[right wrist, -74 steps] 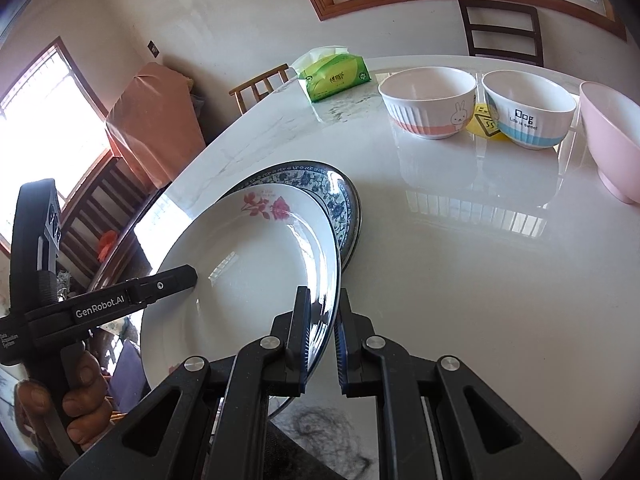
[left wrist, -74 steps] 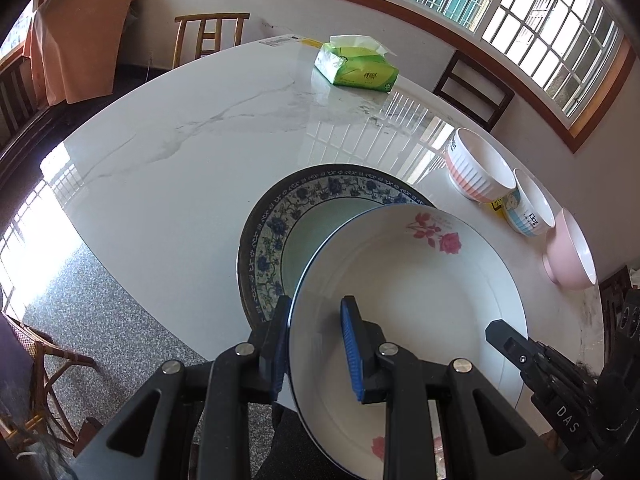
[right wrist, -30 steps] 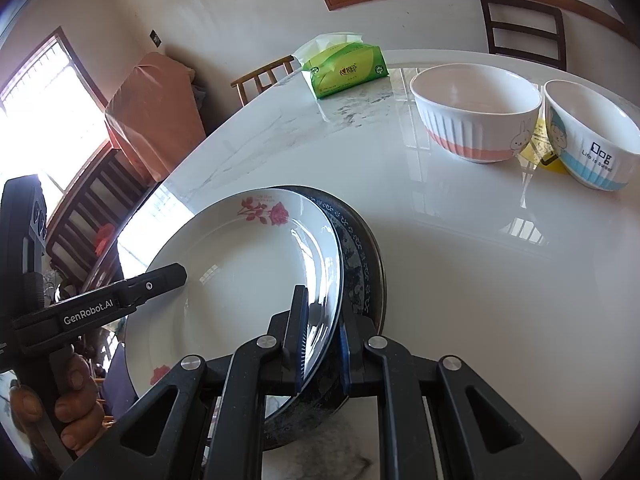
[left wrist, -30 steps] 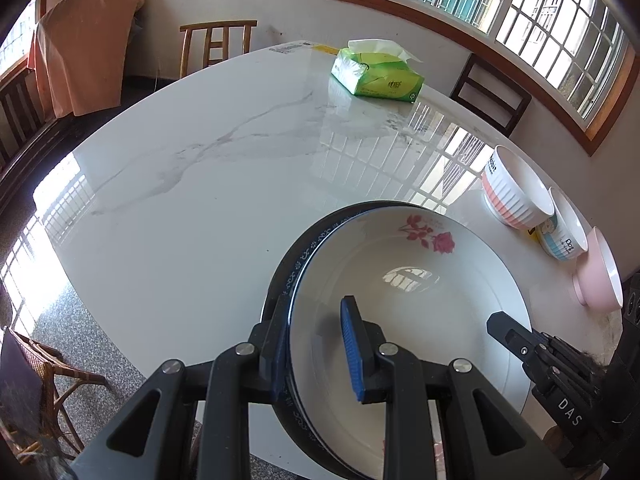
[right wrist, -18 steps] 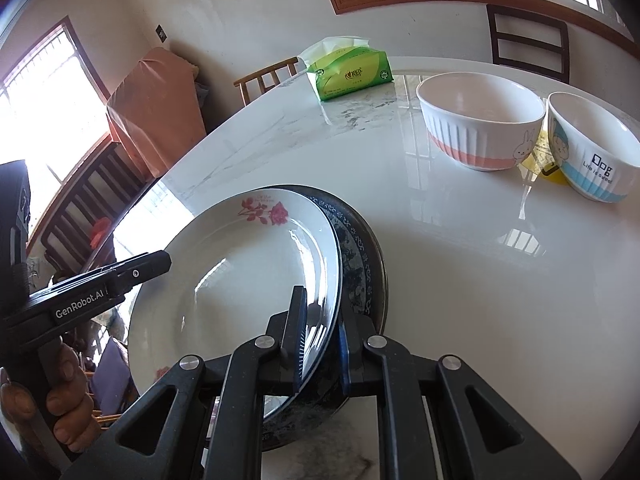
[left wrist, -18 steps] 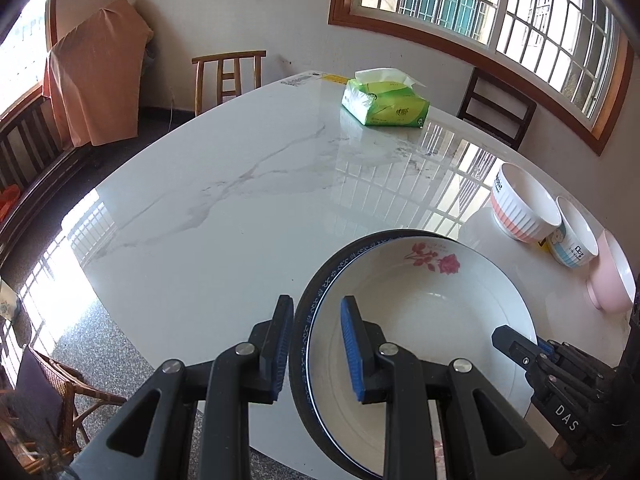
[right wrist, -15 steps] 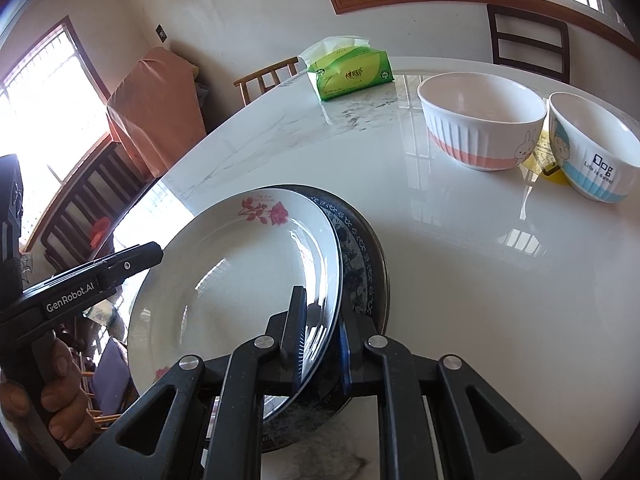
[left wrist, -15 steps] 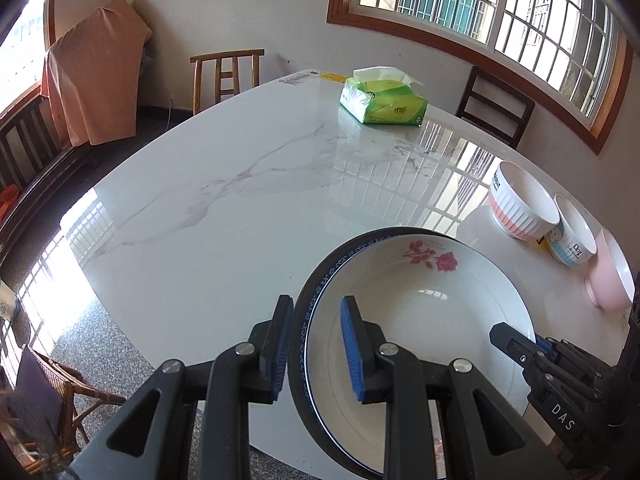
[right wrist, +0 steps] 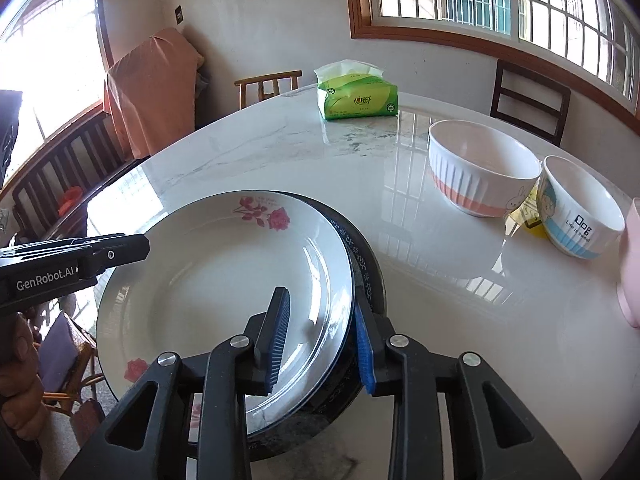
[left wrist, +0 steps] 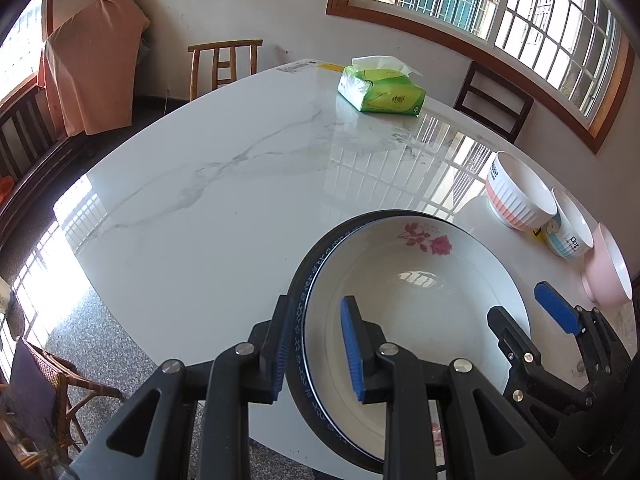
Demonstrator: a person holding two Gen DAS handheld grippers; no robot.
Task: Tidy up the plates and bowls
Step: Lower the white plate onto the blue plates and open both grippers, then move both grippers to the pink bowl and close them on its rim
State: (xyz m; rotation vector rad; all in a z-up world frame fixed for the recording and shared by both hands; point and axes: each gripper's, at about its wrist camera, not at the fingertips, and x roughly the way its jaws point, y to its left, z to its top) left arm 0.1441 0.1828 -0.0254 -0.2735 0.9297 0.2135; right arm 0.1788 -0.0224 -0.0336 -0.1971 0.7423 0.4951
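A white rose-patterned plate [left wrist: 416, 300] [right wrist: 224, 292] lies stacked on a blue-patterned plate [left wrist: 304, 300] [right wrist: 366, 272] near the table's front edge. My left gripper [left wrist: 316, 344] is open, its fingers straddling the left rims of both plates. My right gripper [right wrist: 320, 336] is open, its fingers straddling the right rim; it also shows in the left wrist view [left wrist: 524, 316]. Three bowls stand at the right: a white-and-salmon ribbed bowl [left wrist: 520, 196] [right wrist: 480, 168], a white-and-blue bowl [left wrist: 570, 228] [right wrist: 580, 208] and a pink bowl [left wrist: 608, 268] [right wrist: 632, 264].
A green tissue pack [left wrist: 380, 92] [right wrist: 356, 96] sits at the far side of the white marble table [left wrist: 208, 184] [right wrist: 440, 272]. Wooden chairs [left wrist: 222, 60] stand around it. A yellow packet [right wrist: 528, 216] lies between the bowls.
The rose plate was lowered onto the blue-patterned plate. Both grippers, earlier shut on its rim, have opened; the right one opened in the last half second.
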